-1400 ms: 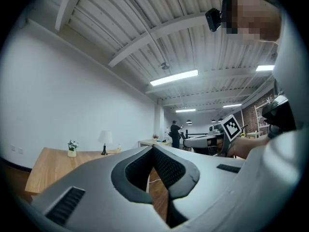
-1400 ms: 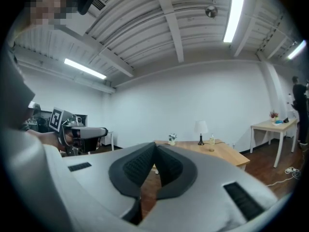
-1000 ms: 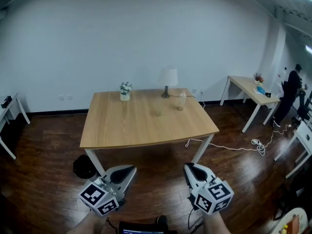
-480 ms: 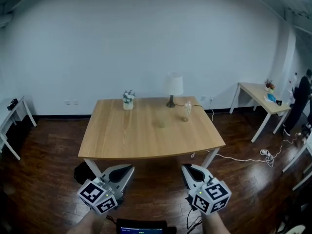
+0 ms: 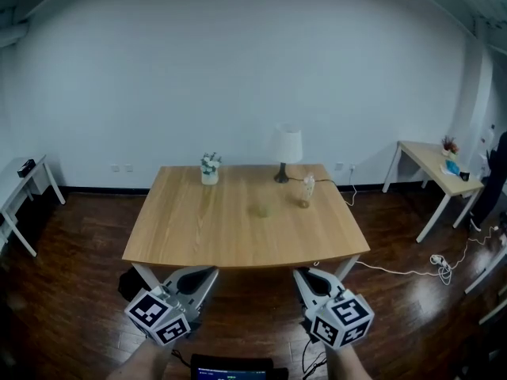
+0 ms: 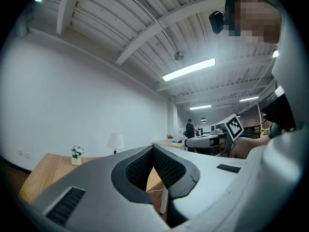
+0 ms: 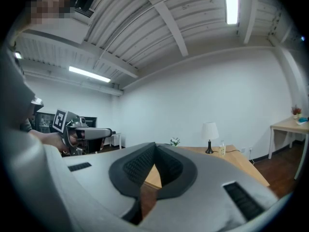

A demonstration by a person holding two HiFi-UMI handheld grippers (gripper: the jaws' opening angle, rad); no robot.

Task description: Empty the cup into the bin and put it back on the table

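A wooden table (image 5: 198, 236) stands ahead of me in the head view. Near its middle sits a faint pale low shape (image 5: 261, 210) that may be the cup; it is too dim to be sure. A dark bin-like thing (image 5: 129, 282) rests on the floor under the table's left front corner. My left gripper (image 5: 212, 272) (image 6: 153, 148) and right gripper (image 5: 299, 273) (image 7: 155, 145) hover side by side short of the table's front edge. Each has its jaws closed tip to tip with nothing between them.
On the table's far side are a small flower pot (image 5: 209, 169), a white lamp (image 5: 287, 150) and a clear bottle (image 5: 307, 190). A second desk (image 5: 438, 165) stands at the right, a white cable (image 5: 412, 271) lies on the floor, and another desk (image 5: 24, 182) is at the left.
The table has come nearer to both grippers, its front edge now just beyond their tips. The right-hand desk and the person beside it have slid toward the picture's right edge.
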